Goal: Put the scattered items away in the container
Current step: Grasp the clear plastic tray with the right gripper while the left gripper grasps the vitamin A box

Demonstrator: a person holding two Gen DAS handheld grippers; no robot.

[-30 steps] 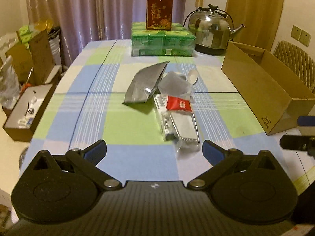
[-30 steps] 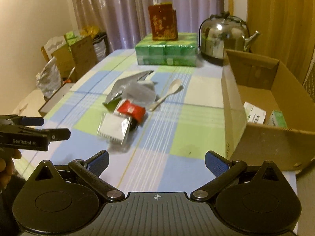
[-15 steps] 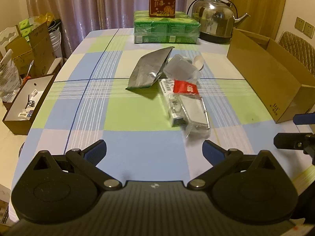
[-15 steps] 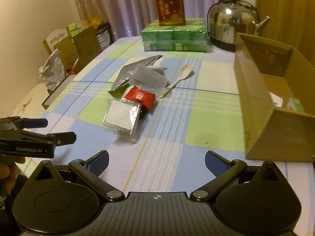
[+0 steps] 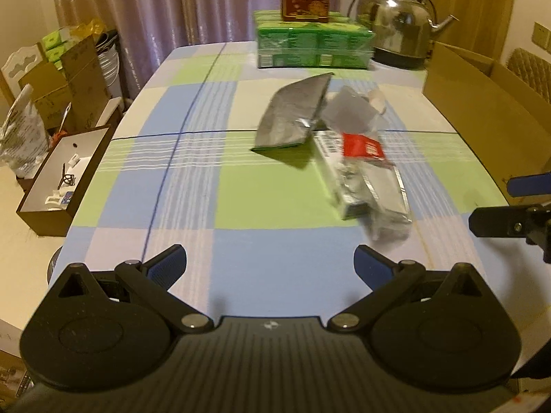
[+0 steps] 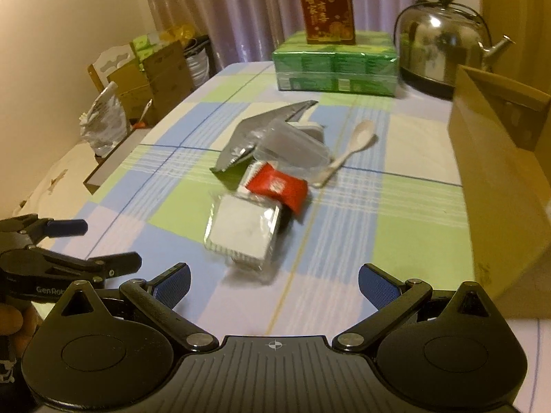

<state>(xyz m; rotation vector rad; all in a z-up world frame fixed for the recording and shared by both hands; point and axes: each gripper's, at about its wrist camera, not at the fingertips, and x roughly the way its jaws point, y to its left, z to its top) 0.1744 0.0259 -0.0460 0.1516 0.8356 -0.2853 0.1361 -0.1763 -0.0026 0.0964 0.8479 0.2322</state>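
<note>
Checked cloth [image 5: 248, 199] in blue, green and cream squares is covering the worktop. Green shrink-wrapped pack of boxes [image 6: 335, 69] is sitting at the far end, with a dark red carton [image 6: 327, 8] with gold characters standing upright on top of it. Steel kettle [image 6: 444, 41] is standing just beside the green pack, spout pointing away from it. Purple curtains [image 5: 179, 3] are hanging behind. Off the worktop's edge, an open brown box [image 5: 63, 175] is holding small bits, too blurred to name. Cardboard boxes [image 5: 65, 82] and a crinkled plastic bag [image 6: 103, 124] are piling up near the wall. Quilted chair back [image 5: 530, 72] is showing at the far side.
</note>
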